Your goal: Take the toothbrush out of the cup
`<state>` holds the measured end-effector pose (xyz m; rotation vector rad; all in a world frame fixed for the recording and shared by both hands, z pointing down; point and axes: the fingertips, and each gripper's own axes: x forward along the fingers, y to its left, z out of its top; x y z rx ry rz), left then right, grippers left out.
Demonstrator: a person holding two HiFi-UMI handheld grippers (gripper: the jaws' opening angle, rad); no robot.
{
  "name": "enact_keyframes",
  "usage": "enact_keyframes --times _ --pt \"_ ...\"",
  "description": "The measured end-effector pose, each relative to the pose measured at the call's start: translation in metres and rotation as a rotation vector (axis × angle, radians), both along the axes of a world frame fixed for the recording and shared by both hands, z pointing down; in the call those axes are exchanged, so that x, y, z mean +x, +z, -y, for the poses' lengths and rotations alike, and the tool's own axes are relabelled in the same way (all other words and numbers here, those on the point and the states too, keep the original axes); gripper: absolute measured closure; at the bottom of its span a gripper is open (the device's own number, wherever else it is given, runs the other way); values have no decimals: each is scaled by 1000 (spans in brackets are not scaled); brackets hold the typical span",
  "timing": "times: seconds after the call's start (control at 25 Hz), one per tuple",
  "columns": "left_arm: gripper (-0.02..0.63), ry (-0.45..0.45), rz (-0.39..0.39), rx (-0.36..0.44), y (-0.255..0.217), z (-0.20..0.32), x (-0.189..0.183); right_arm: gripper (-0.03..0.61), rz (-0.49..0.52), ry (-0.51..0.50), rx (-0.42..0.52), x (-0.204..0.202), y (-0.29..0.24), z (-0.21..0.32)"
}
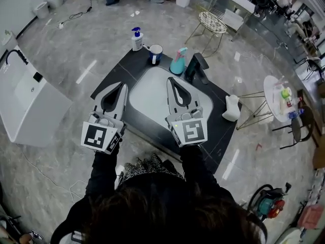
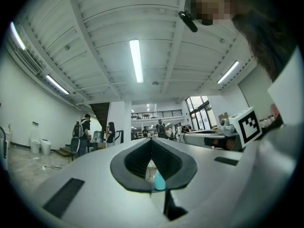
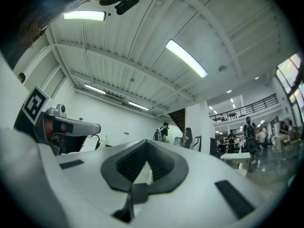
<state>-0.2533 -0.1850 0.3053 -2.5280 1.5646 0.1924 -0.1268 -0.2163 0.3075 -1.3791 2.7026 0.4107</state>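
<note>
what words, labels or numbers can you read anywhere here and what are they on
No words or numbers can be read.
The left marker cube, on the left gripper: a black-and-white square pattern, not text.
The right marker cube, on the right gripper: the same kind of pattern.
The pump bottle: label too small to read.
The cup: any print too small to read.

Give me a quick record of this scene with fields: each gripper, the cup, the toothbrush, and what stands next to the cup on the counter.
left gripper: shut, empty, over the counter just left of the sink
right gripper: shut, empty, over the sink
cup: at the counter's far edge, untouched
toothbrush: too small to make out
neighbours: pump bottle at its left, teal spray bottle and black faucet at its right
</note>
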Motion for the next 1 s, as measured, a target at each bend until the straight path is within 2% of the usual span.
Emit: enact_keyframes --times 0.2,0.36,0.52,0.8,1.0 --pt "614 13 19 12 -4 21 24 574 -3 -6 -15 21 0 22" --pt "614 -11 6 22 -5 34 36 574 -21 -35 0 35 2 34" --pt "614 -40 25 17 0 46 47 574 -16 -45 -7 47 6 45" --pt "614 -40 50 15 3 63 57 574 -10 -67 -2 51 10 56" --pt "614 -9 50 2 10 85 58 574 -8 -61 -22 47 16 69"
